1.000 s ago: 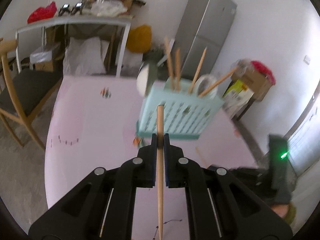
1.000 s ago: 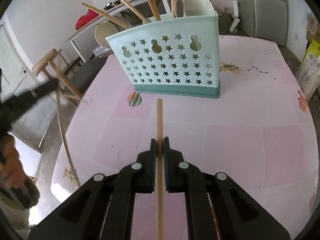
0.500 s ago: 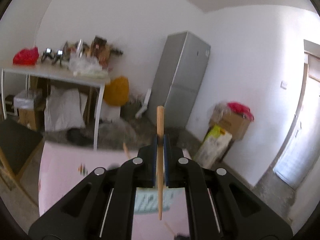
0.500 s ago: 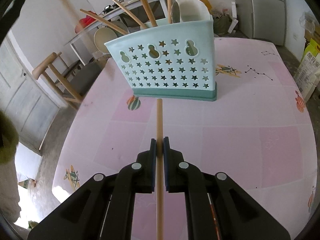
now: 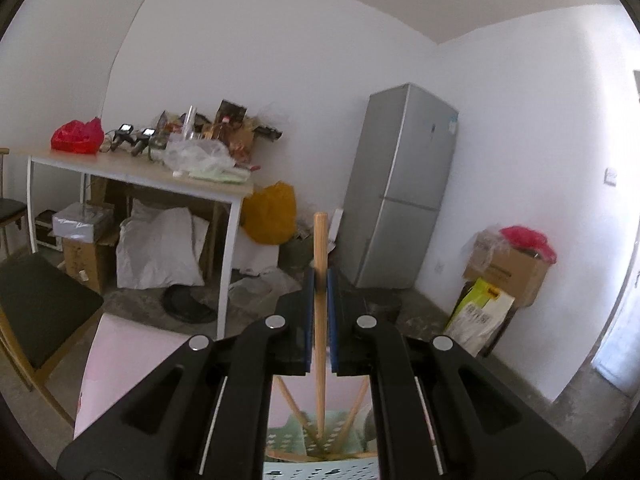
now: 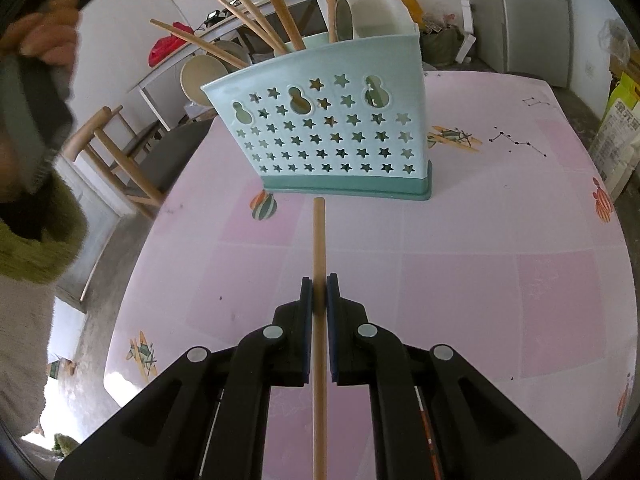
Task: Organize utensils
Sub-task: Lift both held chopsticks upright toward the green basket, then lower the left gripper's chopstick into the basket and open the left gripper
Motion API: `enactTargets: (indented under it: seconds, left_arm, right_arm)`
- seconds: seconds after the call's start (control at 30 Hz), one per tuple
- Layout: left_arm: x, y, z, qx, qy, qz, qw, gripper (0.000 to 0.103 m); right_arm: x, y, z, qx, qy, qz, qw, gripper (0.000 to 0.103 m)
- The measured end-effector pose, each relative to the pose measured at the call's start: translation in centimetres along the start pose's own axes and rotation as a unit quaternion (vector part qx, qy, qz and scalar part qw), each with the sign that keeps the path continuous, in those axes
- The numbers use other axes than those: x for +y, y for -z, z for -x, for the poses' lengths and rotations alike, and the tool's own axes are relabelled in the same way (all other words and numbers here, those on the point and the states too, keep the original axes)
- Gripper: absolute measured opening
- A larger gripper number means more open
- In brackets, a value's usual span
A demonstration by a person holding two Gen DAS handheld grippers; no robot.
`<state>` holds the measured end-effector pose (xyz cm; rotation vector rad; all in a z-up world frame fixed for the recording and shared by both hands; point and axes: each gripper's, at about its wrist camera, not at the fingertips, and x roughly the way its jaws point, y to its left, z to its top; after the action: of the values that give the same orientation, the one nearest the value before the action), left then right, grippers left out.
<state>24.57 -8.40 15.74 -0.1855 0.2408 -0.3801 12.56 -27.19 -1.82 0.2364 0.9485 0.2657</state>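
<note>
Right wrist view is showing the right gripper (image 6: 319, 294) pinching a round wooden chopstick (image 6: 319, 240) before the star-pierced teal plastic caddy (image 6: 328, 128), while the left gripper (image 5: 319, 286) is clamping another stick (image 5: 320, 320), seemingly above it.

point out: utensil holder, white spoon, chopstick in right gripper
utensil holder (image 6: 332, 136), right wrist view, star-punched front wall
white spoon (image 6: 374, 14), right wrist view, bowl sticking out above the rim
chopstick (image 6: 319, 240), right wrist view, shaft ahead of the fingers
</note>
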Motion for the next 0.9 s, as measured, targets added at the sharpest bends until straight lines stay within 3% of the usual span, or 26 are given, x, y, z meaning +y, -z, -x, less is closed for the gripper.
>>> enactTargets:
  seconds: [0.37, 0.63, 0.73, 0.8, 0.9]
  left_arm:
    - [-0.2, 3.9, -2.6, 0.052, -0.014, -0.039, 0.9978, 0.005]
    - [-1.0, 6.2, -4.7, 0.125, 0.011, -0.087, 0.9882, 0.005]
    - [-1.4, 7.0, -4.7, 0.136, 0.012, -0.106, 0.985, 0.005]
    - [-1.4, 7.0, -4.5, 0.137, 0.013, -0.107, 0.9846, 0.008]
    - [-1.2, 6.5, -3.6, 0.133, 0.027, -0.104, 0.9852, 0.023]
  right_arm:
    - [-0.6, 0.1, 0.1, -0.002, 0.002, -0.005, 1.0, 0.007]
    - [-0.6, 0.1, 0.5, -0.006, 0.005, -0.003, 1.0, 0.007]
    - [-0.7, 0.1, 0.9, -0.009, 0.008, -0.002, 1.0, 0.007]
    - [-0.7, 0.1, 1.2, -0.012, 0.01, -0.002, 1.0, 0.007]
    - [-0.7, -0.2, 1.8, -0.02, 0.015, 0.001, 1.0, 0.007]
